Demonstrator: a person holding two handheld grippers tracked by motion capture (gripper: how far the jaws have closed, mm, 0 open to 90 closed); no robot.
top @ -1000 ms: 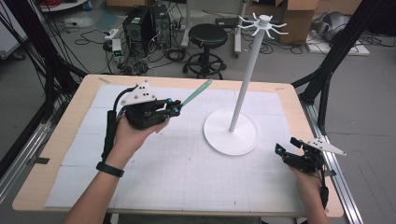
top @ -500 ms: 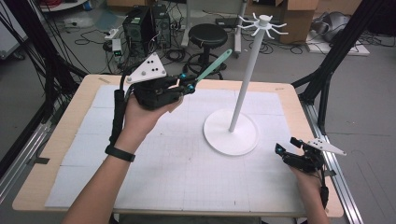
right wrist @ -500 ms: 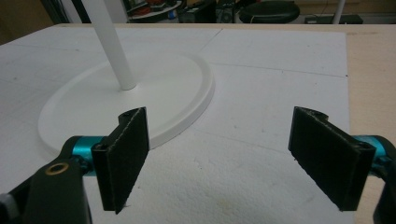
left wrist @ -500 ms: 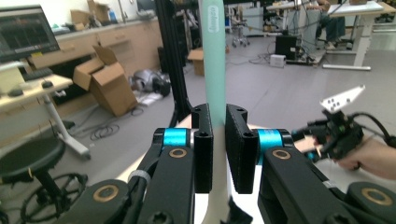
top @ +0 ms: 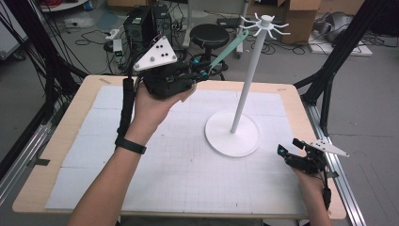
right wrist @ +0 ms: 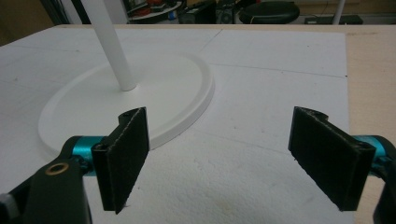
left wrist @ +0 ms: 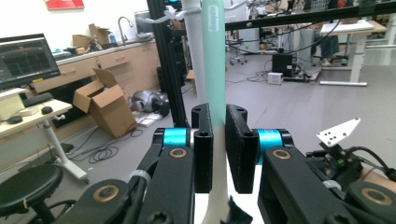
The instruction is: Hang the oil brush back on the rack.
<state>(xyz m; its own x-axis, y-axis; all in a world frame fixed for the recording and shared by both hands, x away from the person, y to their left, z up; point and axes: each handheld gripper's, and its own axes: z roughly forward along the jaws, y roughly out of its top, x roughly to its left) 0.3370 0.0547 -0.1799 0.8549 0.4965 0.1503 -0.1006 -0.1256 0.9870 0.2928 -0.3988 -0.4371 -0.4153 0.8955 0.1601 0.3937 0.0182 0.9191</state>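
1. High view: the left tool (top: 200, 73) is held up in the air over the far edge of the tabletop (top: 61, 141), left of the middle. Its jaws are pinched on a long mint-green stick (top: 229, 47). The stick slants up and away toward the top of the white stand (top: 254, 70), and its tip is near the little hooks there. The stand's round base (top: 233, 134) sits right of the middle of the tabletop. The right tool (top: 287, 155) sits low at the near right corner, well apart from the base. The near left part of the white mat (top: 141, 179) is bare, with lots of room.

2. Left gripper view: the two black jaws are clamped on the green stick (left wrist: 215, 70), which goes straight up between them. The white pole (left wrist: 194, 51) stands just behind it.

3. Right gripper view: the right tool (right wrist: 219, 158) has its jaws wide apart and holds nothing. The white base (right wrist: 177, 93) lies just ahead on the mat (right wrist: 280, 60). The wooden tabletop edge (right wrist: 371, 70) runs along the side.
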